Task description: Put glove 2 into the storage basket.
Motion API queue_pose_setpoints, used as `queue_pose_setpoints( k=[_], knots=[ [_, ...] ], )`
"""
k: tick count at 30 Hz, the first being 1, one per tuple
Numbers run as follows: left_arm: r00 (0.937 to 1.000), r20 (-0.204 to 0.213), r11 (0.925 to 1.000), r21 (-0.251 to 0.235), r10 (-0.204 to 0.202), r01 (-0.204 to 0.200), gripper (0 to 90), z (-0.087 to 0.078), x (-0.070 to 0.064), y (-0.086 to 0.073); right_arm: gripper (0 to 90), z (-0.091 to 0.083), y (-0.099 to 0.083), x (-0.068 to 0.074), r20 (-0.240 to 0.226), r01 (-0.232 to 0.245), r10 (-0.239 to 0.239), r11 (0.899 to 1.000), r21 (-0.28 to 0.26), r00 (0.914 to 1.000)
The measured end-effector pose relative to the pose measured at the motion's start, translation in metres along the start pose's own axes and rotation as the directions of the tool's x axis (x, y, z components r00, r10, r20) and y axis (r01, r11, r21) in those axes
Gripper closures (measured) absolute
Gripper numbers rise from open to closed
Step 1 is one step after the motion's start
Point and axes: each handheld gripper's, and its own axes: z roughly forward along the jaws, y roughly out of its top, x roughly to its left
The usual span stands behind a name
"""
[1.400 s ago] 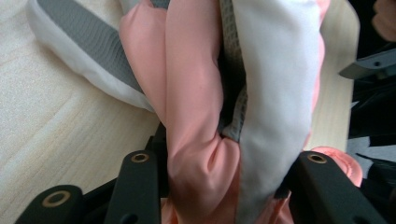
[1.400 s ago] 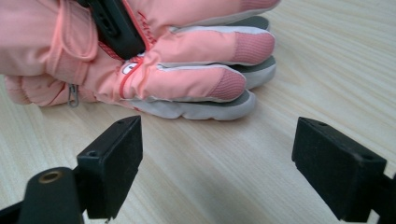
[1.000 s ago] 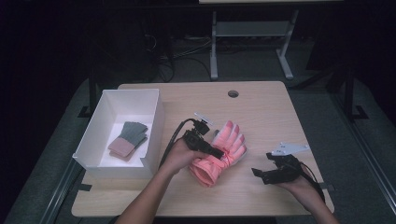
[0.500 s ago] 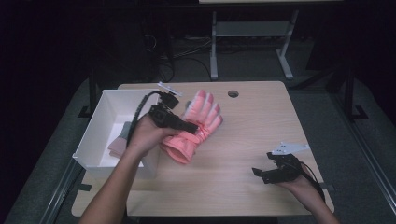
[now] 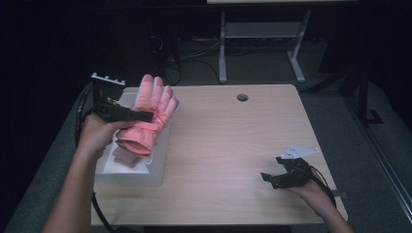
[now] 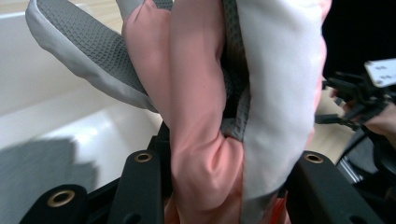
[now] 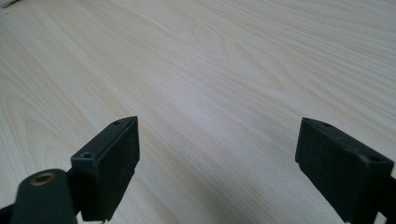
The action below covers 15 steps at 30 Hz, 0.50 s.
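Clamping the pink glove [image 5: 149, 118] over the white bin [image 5: 156, 160], left gripper [image 5: 127, 114]; right gripper [image 5: 278, 175] gapes.

A pink fabric glove [image 5: 150, 116] is hanging over the white rectangular box [image 5: 158, 160], which is sitting at the light wooden table's [image 5: 233, 155] left edge.

The glove [image 6: 205, 116] is salmon pink with white panels and a grey, textured grid-patterned palm. The box [image 5: 158, 167] is white. The surface [image 5: 243, 145] is pale wood with fine grain lines. Both grippers' jaws are black.
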Motion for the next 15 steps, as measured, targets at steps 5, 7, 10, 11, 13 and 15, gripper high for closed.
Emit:
queue_pose_setpoints(
  k=[5,7,10,11,13,15],
  knots=[
    [0.9954,-0.058,0.9971,0.000,-0.076,0.076,59.4,-0.010,0.031,-0.020,13.4,0.000,0.000,0.001,0.003,-0.003,0.003,1.000,-0.001,1.0000],
    [0.9913,-0.081,0.9947,-0.003,-0.103,0.103,59.3,-0.011,0.041,-0.025,13.4,0.000,0.000,0.001,0.006,-0.004,0.004,1.000,0.004,1.0000],
    [0.9846,-0.102,0.9896,0.006,-0.142,0.144,59.3,-0.006,0.056,-0.034,13.4,0.000,0.000,0.001,0.006,-0.009,0.009,1.000,0.004,0.9999],
    [0.9829,-0.106,0.9883,0.012,-0.150,0.152,59.2,-0.003,0.060,-0.037,13.4,0.000,0.000,0.001,0.008,-0.008,0.008,1.000,0.004,0.9999],
    [0.9789,-0.121,0.9852,0.029,-0.164,0.169,59.2,0.005,0.067,-0.041,13.4,-0.001,0.000,0.001,0.008,-0.009,0.009,1.000,0.004,0.9999],
    [0.9765,-0.115,0.9812,0.043,-0.182,0.188,59.1,0.016,0.073,-0.045,13.4,-0.001,-0.001,0.001,0.010,-0.004,0.004,1.000,0.002,0.9999]
  ],
)
